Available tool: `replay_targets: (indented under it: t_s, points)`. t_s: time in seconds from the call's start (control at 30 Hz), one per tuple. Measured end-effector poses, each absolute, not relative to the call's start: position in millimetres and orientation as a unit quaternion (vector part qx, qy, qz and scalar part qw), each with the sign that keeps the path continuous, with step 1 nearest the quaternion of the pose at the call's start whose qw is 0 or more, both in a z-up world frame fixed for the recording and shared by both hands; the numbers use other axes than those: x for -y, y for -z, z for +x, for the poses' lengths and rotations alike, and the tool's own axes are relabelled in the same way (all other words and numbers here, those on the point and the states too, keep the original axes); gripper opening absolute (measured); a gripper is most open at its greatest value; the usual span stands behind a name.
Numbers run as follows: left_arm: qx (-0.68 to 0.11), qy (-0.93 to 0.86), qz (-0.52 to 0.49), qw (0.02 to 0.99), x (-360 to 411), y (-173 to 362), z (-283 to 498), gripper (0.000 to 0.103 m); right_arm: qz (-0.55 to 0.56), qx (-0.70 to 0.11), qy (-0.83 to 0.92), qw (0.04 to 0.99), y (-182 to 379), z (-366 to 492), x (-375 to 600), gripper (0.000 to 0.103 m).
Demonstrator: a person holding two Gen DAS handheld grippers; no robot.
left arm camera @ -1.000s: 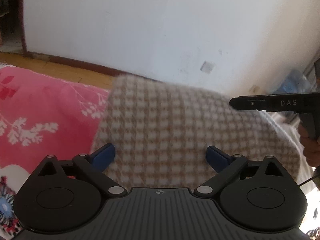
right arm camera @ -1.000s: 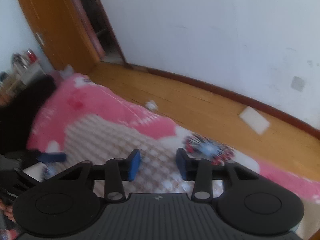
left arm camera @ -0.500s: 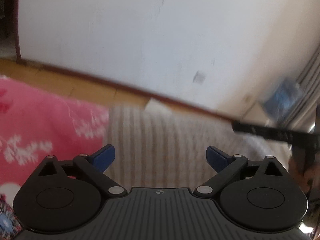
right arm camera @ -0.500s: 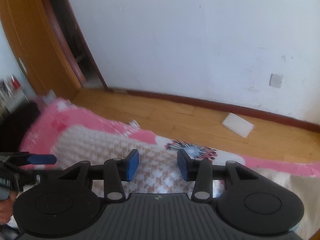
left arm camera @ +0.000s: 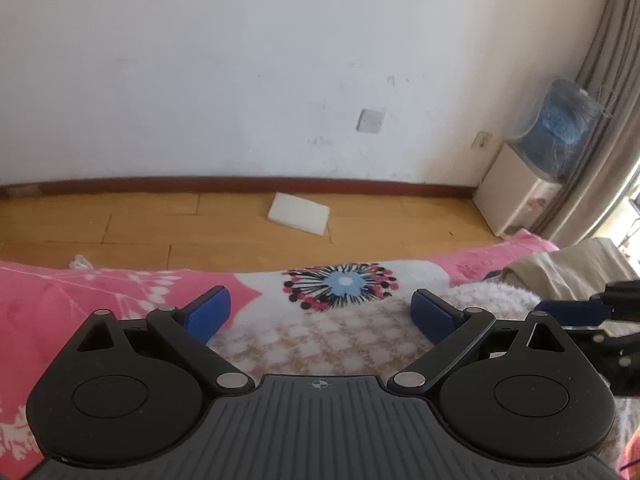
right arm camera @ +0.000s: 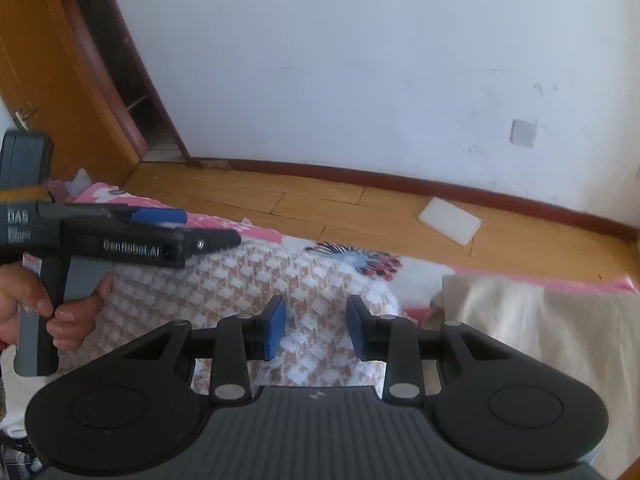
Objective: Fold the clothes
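Both tools empty right now. My left tool (left arm camera: 320, 312) has its blue pads spread wide over the checked garment (left arm camera: 332, 344), nothing between them. My right tool (right arm camera: 316, 326) is set narrower, pads apart, also gripping nothing, low over the same garment (right arm camera: 256, 280), which lies flat on the bed.

Risks, as I judge them: the knit looks thick and fluffy, so a shallow pinch could catch only the top layer and the fold would come apart when lifted. The tools sit close together (left tool shows in the right view (right arm camera: 160, 216), near the garment's far-left edge), so if they grab at uneven points the fold line would go crooked. The beige cloth (right arm camera: 540, 320) lies just beside the garment on the right and could get snagged along with it. The pink blanket (left arm camera: 80, 300) underneath is soft too, and a deep bite may pull it up.

Room: bed with the pink floral blanket, wooden floor (left arm camera: 160, 220) beyond, a white slab (left arm camera: 298, 214) lying on it, white wall, water dispenser (left arm camera: 520, 196) in the corner by a curtain, wooden door (right arm camera: 52, 92) at left.
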State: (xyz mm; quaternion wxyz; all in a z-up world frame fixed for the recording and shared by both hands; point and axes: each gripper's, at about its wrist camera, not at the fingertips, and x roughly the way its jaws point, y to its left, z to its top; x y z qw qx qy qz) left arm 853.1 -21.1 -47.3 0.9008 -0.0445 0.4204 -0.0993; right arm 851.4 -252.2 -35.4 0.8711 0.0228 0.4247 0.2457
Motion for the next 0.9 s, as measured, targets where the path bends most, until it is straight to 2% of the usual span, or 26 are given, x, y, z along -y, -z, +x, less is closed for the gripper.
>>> replay_targets:
  t_s: [0.13, 0.27, 0.43, 0.53, 0.67, 0.83, 0.9]
  points:
    - [-0.441, 0.094, -0.043, 0.892, 19.0, 47.9, 857.9, 0.098, 0.044, -0.426, -0.239, 0.872, 44.4, 856.0, 257.2, 0.035]
    - [-0.429, 0.06, -0.052, 0.9, 3.1, 6.8, 838.5, 0.096, 0.075, -0.44, -0.254, 0.858, 30.6, 861.5, 269.8, 0.036]
    - [-0.408, 0.031, -0.092, 0.908, -5.9, -47.8, 765.1, 0.097, 0.082, -0.42, -0.305, 0.851, -22.7, 848.2, 298.0, 0.037]
    - [-0.439, 0.028, -0.133, 0.888, 12.9, -38.2, 722.2, 0.097, 0.06, -0.42, -0.375, 0.824, -45.3, 828.8, 294.1, 0.037]
    - [-0.474, 0.008, -0.202, 0.857, 35.9, -0.1, 682.4, 0.095, -0.024, -0.447, -0.451, 0.772, -37.0, 797.5, 266.1, 0.037]
    - [-0.447, -0.021, -0.234, 0.863, 51.4, 29.4, 655.3, 0.095, -0.21, -0.491, -0.387, 0.752, 34.5, 774.7, 233.7, 0.036]
    - [-0.43, -0.023, -0.255, 0.866, 49.1, 26.8, 645.3, 0.095, -0.228, -0.485, -0.378, 0.755, 36.6, 768.2, 230.1, 0.036]
